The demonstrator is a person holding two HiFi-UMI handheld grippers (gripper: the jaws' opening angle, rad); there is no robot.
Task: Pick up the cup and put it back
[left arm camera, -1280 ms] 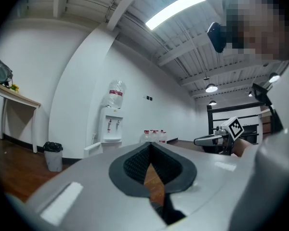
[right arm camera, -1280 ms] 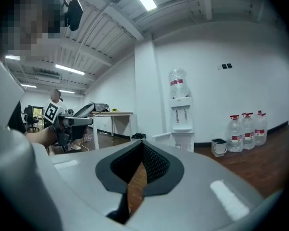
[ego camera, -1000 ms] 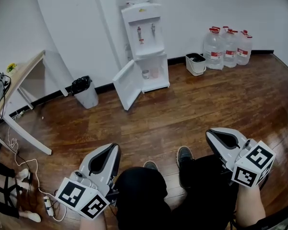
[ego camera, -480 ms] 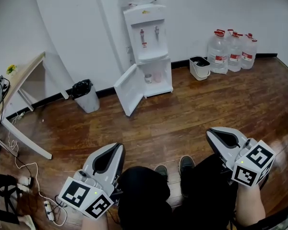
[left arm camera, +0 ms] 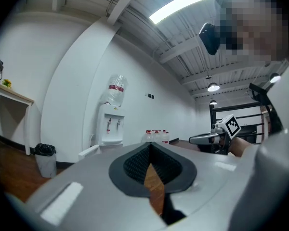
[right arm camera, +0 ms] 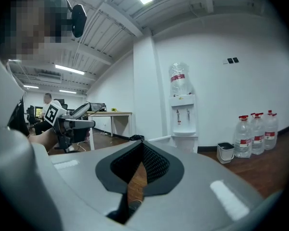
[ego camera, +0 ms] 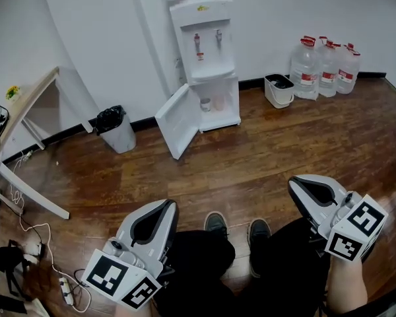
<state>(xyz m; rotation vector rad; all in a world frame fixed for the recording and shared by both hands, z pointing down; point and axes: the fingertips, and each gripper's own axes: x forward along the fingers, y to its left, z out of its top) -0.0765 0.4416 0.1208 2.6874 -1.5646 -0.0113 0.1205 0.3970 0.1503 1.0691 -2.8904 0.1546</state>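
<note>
1. Hanging low beside the legs, left gripper and right gripper sit idle, since the cup is out of reach.
2. Both jaws are clenched, empty.
3. It sits inside the dispenser's open cabinet.

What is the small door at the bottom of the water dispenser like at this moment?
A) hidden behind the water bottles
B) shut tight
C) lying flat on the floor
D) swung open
D: the cabinet door at the foot of the water dispenser stands swung open on its hinge, so a cup shows inside the compartment.
</note>
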